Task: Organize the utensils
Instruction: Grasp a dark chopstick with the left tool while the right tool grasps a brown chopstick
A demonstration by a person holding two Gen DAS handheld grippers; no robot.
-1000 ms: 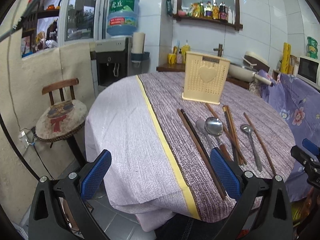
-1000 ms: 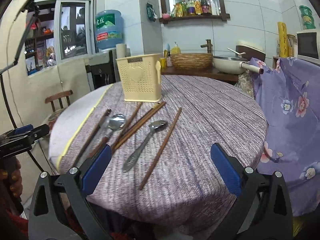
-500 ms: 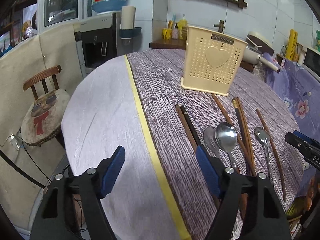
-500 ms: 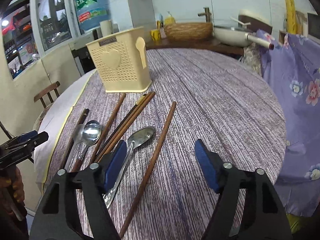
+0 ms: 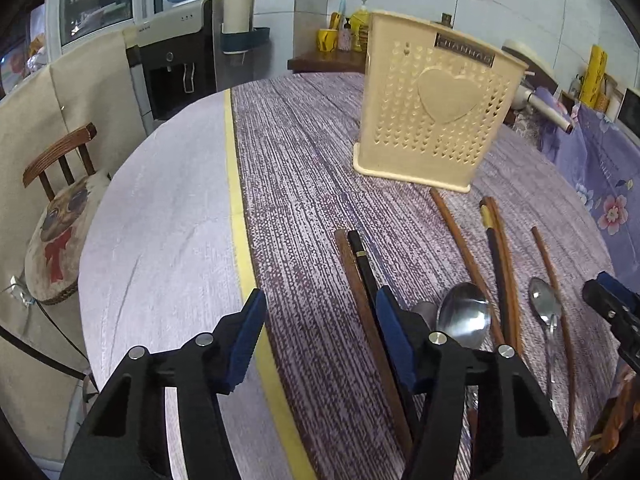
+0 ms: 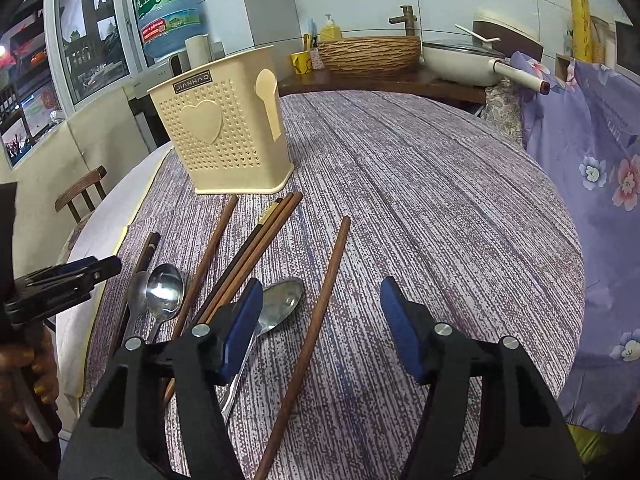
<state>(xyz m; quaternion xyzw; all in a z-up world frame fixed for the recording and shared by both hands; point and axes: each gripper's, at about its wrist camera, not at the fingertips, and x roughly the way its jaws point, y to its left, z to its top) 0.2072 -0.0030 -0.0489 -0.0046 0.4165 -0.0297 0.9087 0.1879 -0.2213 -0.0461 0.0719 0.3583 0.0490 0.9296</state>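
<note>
A cream perforated utensil holder point(image 5: 432, 120) point(image 6: 224, 140) stands upright on the purple tablecloth. In front of it lie several wooden chopsticks and three metal spoons. My left gripper point(image 5: 320, 300) hovers over the cloth with its jaws closing and only bare cloth between them. A brown and a black chopstick point(image 5: 356, 264) lie just under its right finger. My right gripper point(image 6: 321, 288) is open above a single brown chopstick point(image 6: 328, 264), which runs between its fingers untouched. A spoon point(image 6: 280, 304) lies by its left finger. Further left lie two more spoons point(image 6: 164, 288).
A wooden chair point(image 5: 60, 216) stands left of the round table, with a water dispenser point(image 5: 176, 68) behind it. At the right hangs a floral purple cloth point(image 6: 592, 160). A woven basket point(image 6: 368, 52) and a pan point(image 6: 460, 60) sit on the back counter.
Both grippers have moved forward over the table and tipped downward, so the utensils look closer. The jaws of both have narrowed from wide open.
</note>
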